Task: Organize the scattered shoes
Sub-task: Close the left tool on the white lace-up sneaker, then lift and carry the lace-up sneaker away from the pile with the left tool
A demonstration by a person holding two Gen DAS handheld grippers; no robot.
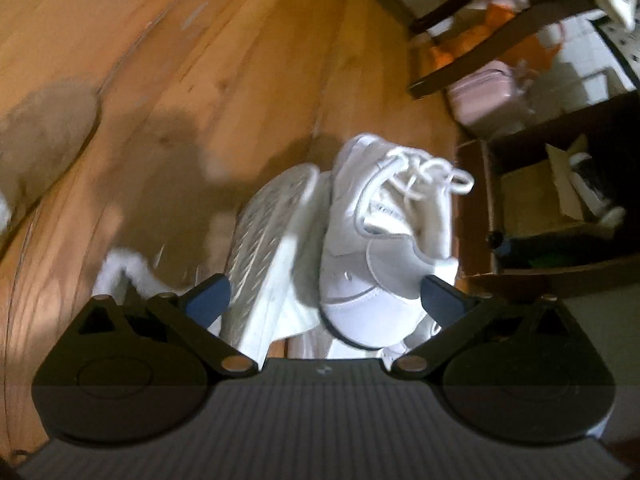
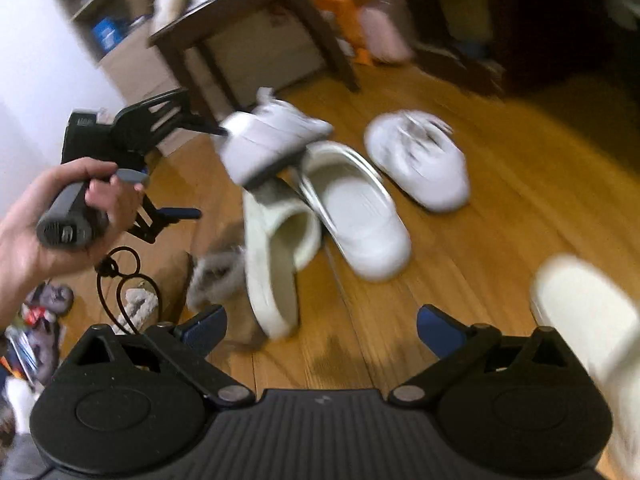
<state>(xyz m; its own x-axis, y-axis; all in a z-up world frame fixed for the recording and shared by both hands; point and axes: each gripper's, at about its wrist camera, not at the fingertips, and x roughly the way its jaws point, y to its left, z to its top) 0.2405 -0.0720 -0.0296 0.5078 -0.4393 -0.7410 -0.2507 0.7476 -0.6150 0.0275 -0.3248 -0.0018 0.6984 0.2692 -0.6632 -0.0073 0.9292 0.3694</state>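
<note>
While the right claw (image 2: 320, 330) gapes empty, the left claw (image 1: 326, 300) grips a white sneaker (image 1: 372, 248).

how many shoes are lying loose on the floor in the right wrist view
4: cream slip-on, white clog, white sneaker, pale shoe at right edge. Others may be hidden.

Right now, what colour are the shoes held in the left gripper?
White: the shoes are both white, one showing its ridged sole. Clearest in the left wrist view.

Legible text: none. A small pale mark on the left gripper (image 1: 325, 296) body is too blurred to read. Shoes show no readable brand.
</note>
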